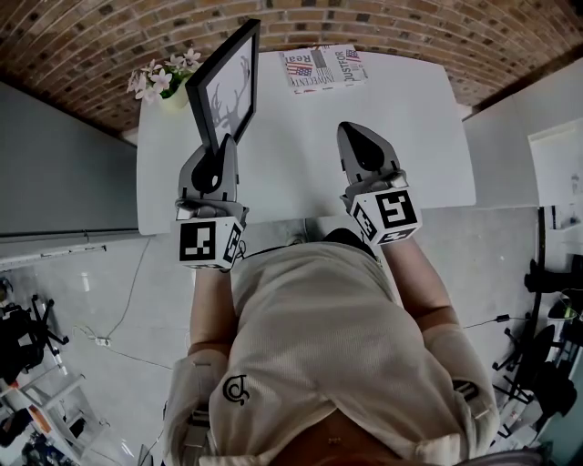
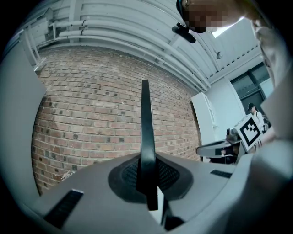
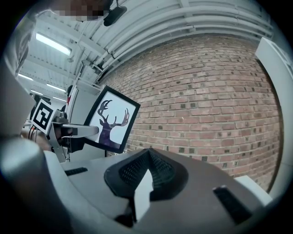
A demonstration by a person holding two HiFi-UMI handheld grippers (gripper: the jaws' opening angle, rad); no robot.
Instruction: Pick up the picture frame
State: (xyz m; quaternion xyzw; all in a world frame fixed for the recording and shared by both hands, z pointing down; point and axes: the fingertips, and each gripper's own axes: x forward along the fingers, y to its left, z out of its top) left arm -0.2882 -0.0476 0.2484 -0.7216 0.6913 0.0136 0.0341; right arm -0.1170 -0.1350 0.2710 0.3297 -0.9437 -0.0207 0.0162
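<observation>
The picture frame (image 1: 228, 86) is black with a deer silhouette on white. It hangs tilted above the white table (image 1: 419, 136), and my left gripper (image 1: 221, 146) is shut on its lower edge. In the left gripper view the frame (image 2: 145, 132) stands edge-on, pinched between the jaws of my left gripper (image 2: 147, 183). My right gripper (image 1: 357, 136) is level beside it to the right, shut with nothing between its jaws. The right gripper view shows the frame (image 3: 112, 119) at the left, held by the left gripper (image 3: 80, 131), and my right gripper (image 3: 147, 176) shut.
A pot of pink and white flowers (image 1: 168, 80) stands at the table's far left corner, close behind the frame. A magazine (image 1: 326, 66) lies at the far edge. A brick wall (image 1: 392, 23) runs behind the table.
</observation>
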